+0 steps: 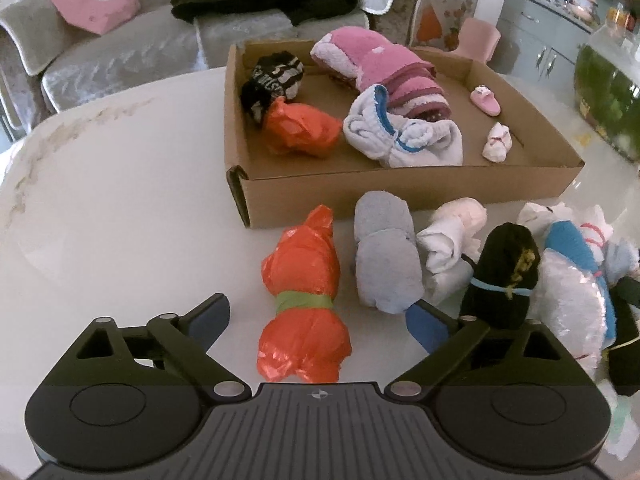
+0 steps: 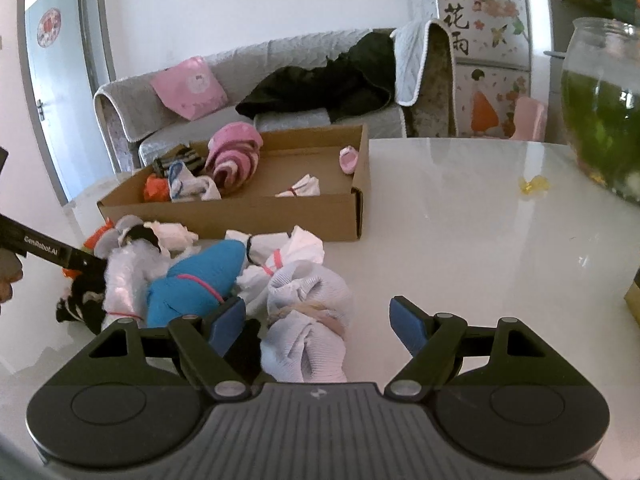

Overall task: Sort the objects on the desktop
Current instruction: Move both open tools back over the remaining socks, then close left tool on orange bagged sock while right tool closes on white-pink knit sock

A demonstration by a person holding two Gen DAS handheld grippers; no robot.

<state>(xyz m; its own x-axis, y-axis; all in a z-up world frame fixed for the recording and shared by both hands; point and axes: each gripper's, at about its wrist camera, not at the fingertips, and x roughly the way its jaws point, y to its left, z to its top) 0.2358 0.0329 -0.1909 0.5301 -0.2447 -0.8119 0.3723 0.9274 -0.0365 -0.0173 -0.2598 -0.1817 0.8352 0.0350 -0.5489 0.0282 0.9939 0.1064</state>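
glass bowl (image 2: 604, 108) cut off at right edge, black bundle (image 1: 626, 344) half hidden behind white bundle (image 1: 576, 300)

Each handheld black plastic gripper, left (image 1: 320, 320) and right (image 2: 318, 318), has a ribbed grey body with a small emblem, round black side discs, silver pivot pins, angled link arms and blue-padded fingers (image 2: 406, 322). White "GenRobot.AI" lettering marks the left one's side.
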